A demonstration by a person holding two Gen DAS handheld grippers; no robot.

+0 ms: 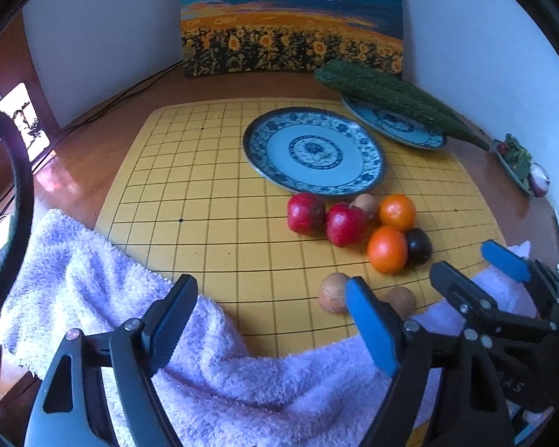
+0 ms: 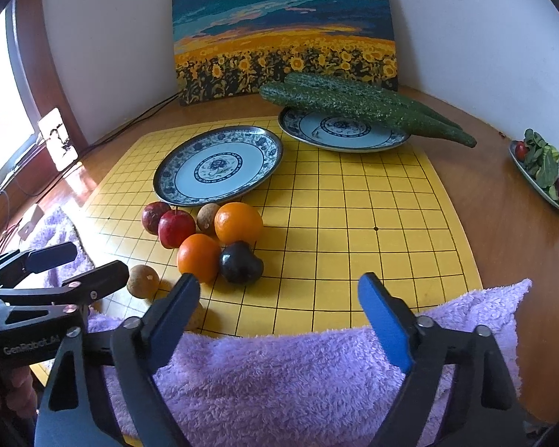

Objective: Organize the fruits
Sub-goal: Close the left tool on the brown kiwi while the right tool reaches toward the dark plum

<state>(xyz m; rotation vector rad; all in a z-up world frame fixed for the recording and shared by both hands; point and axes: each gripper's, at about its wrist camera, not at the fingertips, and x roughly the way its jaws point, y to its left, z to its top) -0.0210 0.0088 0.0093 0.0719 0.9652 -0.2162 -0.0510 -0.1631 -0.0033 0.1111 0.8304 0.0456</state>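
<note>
Fruits lie clustered on a yellow grid mat: two red apples, two oranges, a dark plum and brown round fruits. Behind them sits an empty blue-patterned plate. A second plate holds cucumbers. My left gripper is open over a purple towel, just short of the brown fruits. My right gripper is open, near the plum and the near orange. Each gripper also shows in the other's view.
A purple towel covers the mat's near edge. A sunflower painting leans on the back wall. A small dish of salad and onion sits at the far right. Cables run at the left on the wooden table.
</note>
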